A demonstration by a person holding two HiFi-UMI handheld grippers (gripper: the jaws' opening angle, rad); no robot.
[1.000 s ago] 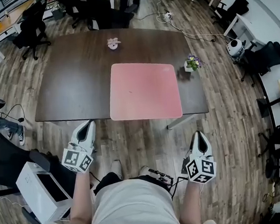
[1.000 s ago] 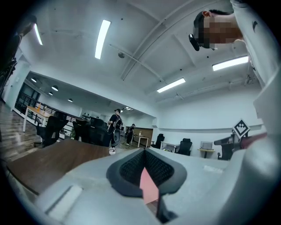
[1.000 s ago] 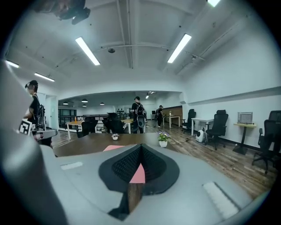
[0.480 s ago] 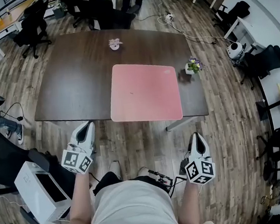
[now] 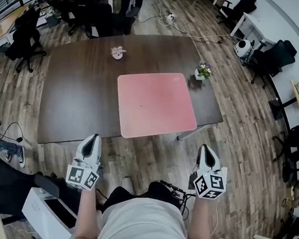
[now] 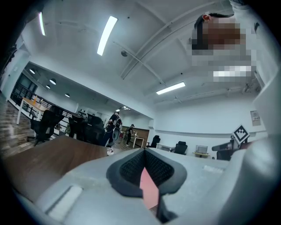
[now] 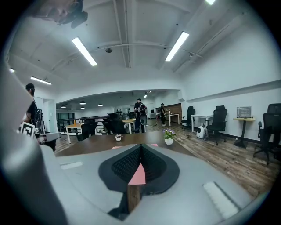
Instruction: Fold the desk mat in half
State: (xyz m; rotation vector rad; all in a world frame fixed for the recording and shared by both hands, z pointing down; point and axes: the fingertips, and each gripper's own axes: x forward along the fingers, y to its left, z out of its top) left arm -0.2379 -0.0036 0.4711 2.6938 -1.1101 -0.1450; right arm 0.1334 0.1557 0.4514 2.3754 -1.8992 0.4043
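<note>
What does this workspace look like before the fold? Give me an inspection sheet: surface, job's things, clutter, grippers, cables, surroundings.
Surface: dark wooden table.
Job's things: pink desk mat lies flat and unfolded, reaching the table's near edge.
Clutter: potted flowers by the mat's far right corner; small pink-and-white ornament beyond the mat.
Grippers: left gripper and right gripper short of the table, jaws together, holding nothing.
Cables: white power strip with cables on the floor beyond the table.
Surroundings: wood floor, office chairs.
</note>
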